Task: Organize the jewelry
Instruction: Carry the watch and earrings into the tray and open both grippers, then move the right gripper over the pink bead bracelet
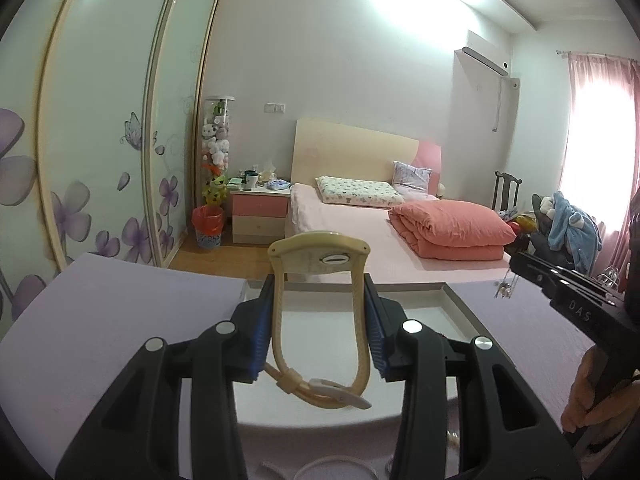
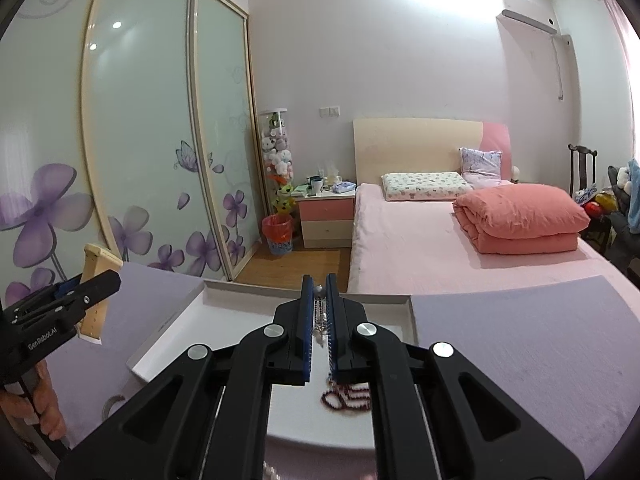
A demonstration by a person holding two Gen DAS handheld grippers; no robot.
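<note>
Watch (image 1: 318, 264), light with springy strap, sits clamped in my left gripper (image 1: 319, 312); right gripper (image 2: 319, 300) pinches limp, snag-prone bead chain (image 2: 320, 320). Grip strap sides.

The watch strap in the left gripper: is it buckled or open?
Buckled: the watch forms a closed loop between the left gripper pads, its strap end tucked through the keeper.

Black two-finger grippers (image 1: 318, 332), blue ribbed fingers (image 1: 256, 344), silver round pivot screws.
</note>
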